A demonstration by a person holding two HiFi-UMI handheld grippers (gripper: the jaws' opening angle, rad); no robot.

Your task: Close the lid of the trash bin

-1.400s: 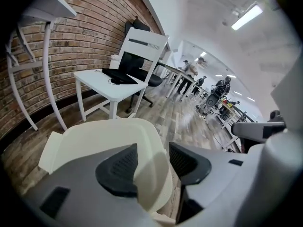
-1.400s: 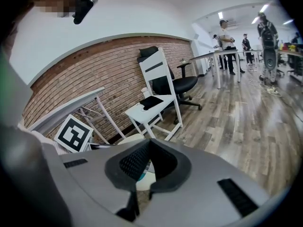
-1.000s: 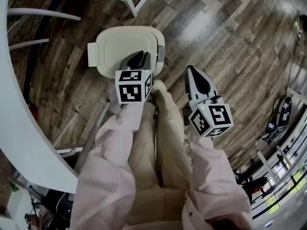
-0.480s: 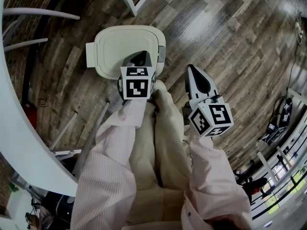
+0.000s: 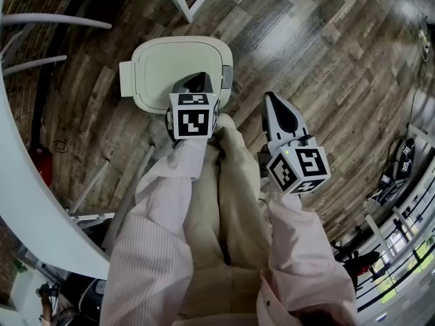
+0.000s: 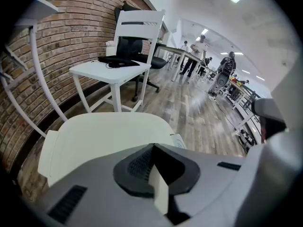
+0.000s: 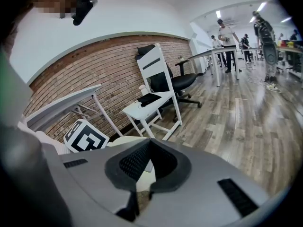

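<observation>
Cream plastic, the trash bin's lid (image 5: 170, 70) lies flat and level on the bin, which stands on the wood-plank floor (image 5: 306, 46) just beyond the person's feet, left of centre. The left gripper (image 5: 197, 80) points steeply down over the lid's near right part, its jaws pressed together with nothing between them. Whether the tips touch the lid cannot be told. The right gripper (image 5: 272, 99) hangs to the right, apart from the bin and over bare floor, jaws likewise together and empty. Farther off, a white chair (image 6: 128, 56) stands before a brick wall (image 6: 71, 32). A curved white table (image 5: 20, 182) runs along the left.
</observation>
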